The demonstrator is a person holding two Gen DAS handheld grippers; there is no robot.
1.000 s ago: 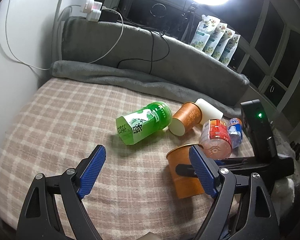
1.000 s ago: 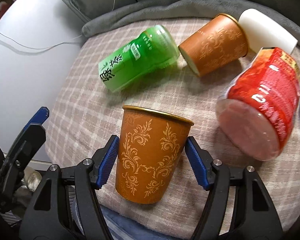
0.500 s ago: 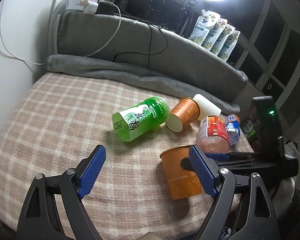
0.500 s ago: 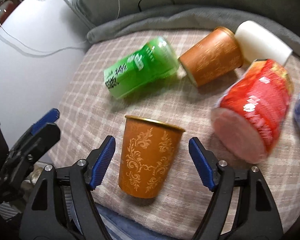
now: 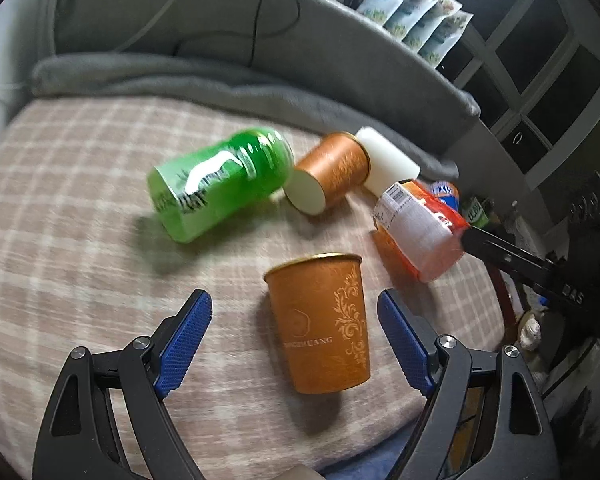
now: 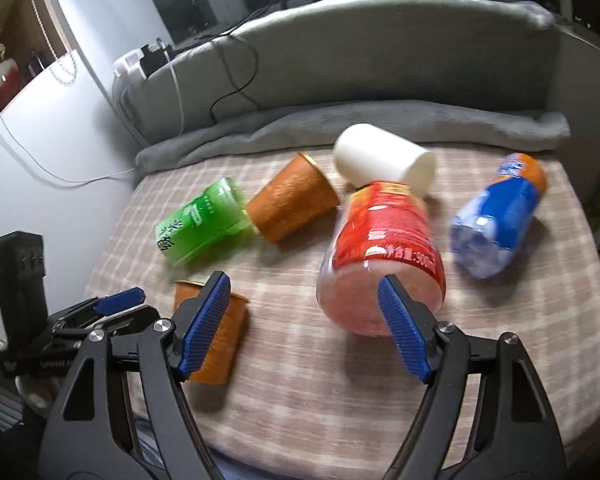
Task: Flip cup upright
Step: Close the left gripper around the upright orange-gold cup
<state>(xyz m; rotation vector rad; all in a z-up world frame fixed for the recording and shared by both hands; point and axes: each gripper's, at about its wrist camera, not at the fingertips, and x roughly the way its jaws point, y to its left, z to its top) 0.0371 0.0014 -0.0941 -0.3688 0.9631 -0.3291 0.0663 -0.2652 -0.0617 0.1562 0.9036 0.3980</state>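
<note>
Standing upright, rim up, the orange cup (image 5: 320, 324) sits free between both spread hand-held grippers.

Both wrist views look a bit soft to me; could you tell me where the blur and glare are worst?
Left wrist view: green bottle smeared, white glare streaking its label; upright orange cup stays fairly sharp. Right wrist view: red bottle and blue bottle motion-blurred.
</note>
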